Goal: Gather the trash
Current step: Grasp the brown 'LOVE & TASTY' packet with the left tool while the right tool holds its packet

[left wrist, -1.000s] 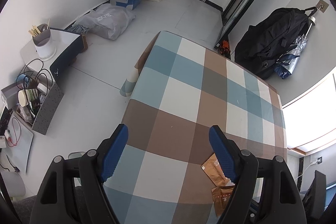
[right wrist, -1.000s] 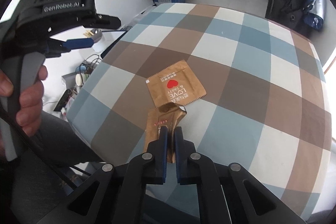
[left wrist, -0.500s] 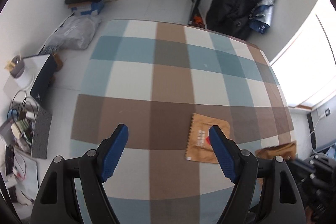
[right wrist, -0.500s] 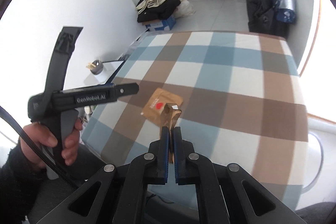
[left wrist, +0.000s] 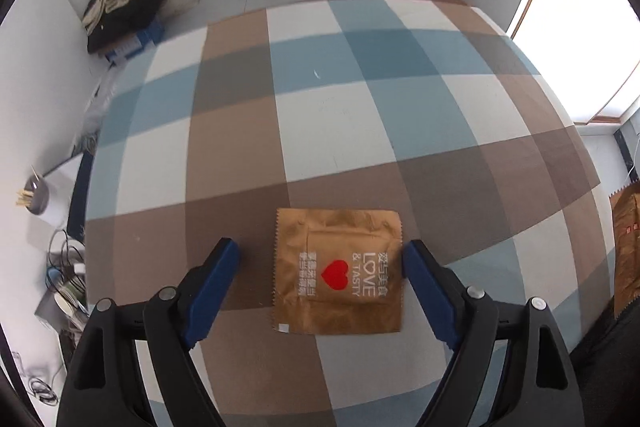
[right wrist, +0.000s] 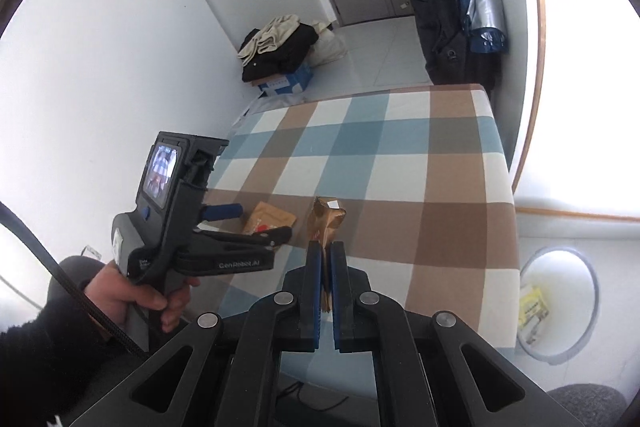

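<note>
We hold the left hand-held gripper [left wrist: 322, 257] released, its blue fingers [left wrist: 212, 281] spread wide either side of a flat gold wrapper [left wrist: 338, 271]. That wrapper lies on the checked table [left wrist: 320, 115], near the table's front edge, red heart and "LOVE & TASTY" print facing up; neither finger touches it. Our right hand-held gripper [right wrist: 326, 259] is clenched on a second, crumpled gold wrapper [right wrist: 327, 221], which stands up between the pads, lifted off the table. From the right wrist view, a white bin [right wrist: 560, 307] sits on the floor beside the table, yellow scrap inside. A dark coat [right wrist: 436, 11] and a folded umbrella [right wrist: 480, 3] hang on the far wall.
</note>
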A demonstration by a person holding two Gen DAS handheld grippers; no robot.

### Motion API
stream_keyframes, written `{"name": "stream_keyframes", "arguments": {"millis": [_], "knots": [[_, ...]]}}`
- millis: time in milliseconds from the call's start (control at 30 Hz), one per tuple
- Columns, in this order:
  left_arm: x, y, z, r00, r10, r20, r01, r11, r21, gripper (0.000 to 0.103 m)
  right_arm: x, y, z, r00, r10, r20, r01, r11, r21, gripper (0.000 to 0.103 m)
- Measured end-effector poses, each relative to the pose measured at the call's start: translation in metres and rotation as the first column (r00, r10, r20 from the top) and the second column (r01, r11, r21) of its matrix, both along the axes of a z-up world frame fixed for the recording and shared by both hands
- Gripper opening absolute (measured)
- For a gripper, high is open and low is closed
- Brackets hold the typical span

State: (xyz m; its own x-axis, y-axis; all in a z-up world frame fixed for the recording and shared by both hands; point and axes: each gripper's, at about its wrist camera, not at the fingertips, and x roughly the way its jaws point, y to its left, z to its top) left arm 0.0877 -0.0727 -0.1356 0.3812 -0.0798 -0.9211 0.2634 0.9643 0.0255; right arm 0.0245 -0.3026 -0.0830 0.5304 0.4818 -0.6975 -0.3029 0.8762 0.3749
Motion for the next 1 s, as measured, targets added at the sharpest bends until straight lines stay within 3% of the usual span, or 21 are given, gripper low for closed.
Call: {"name": "stream_keyframes", "arguments": {"millis": [167, 233, 300, 567, 667, 700, 800, 867, 1000], "knots": [[-0.001, 0.004, 0.001, 1.000, 0.002, -0.006, -0.002, 1.000, 0.007, 0.078, -0.001, -0.007, -0.001, 1.000, -0.009, 0.007, 0.008, 1.000, 0.024, 0.004], [-0.003, 0.003, 0.003, 1.000, -0.007, -0.006, 0.007, 1.000, 0.004, 0.071, -0.002, -0.009, -0.001, 1.000, -0.011, 0.013, 0.010, 0.999, 0.034, 0.004], [-0.005, -0.002, 0.005, 1.000, -0.026, 0.001, 0.026, 1.000, 0.004, 0.057, -0.003, -0.008, 0.000, 1.000, -0.003, 0.016, 0.002, 0.999, 0.042, 0.004], [-0.010, -0.006, 0.006, 0.999, -0.004, 0.033, 0.005, 1.000, -0.018, 0.043, -0.011, -0.007, 0.002, 0.999, 0.004, 0.048, -0.006, 0.999, 0.041, 0.004], [-0.014, -0.009, 0.008, 0.999, -0.012, 0.048, 0.013, 1.000, -0.018, 0.034, -0.013, -0.008, 0.003, 0.998, 0.000, 0.059, -0.003, 0.999, 0.042, 0.004], [-0.015, -0.010, 0.008, 0.999, -0.018, 0.051, 0.019, 1.000, -0.015, 0.025, -0.013, -0.009, 0.004, 0.998, -0.001, 0.061, -0.002, 0.999, 0.045, 0.004], [-0.020, -0.014, 0.008, 0.997, -0.038, 0.063, 0.038, 0.999, 0.000, 0.023, -0.013, -0.011, 0.005, 0.998, -0.008, 0.064, 0.004, 0.998, 0.056, 0.004], [-0.020, -0.011, 0.009, 0.997, -0.030, 0.064, 0.031, 0.999, -0.019, 0.022, -0.014, -0.012, 0.005, 0.998, -0.013, 0.064, 0.009, 0.998, 0.064, 0.004], [-0.019, -0.005, 0.016, 0.997, -0.023, 0.072, 0.029, 0.997, -0.075, 0.011, -0.016, -0.012, 0.005, 0.997, -0.012, 0.070, 0.007, 0.998, 0.060, 0.004]]}}
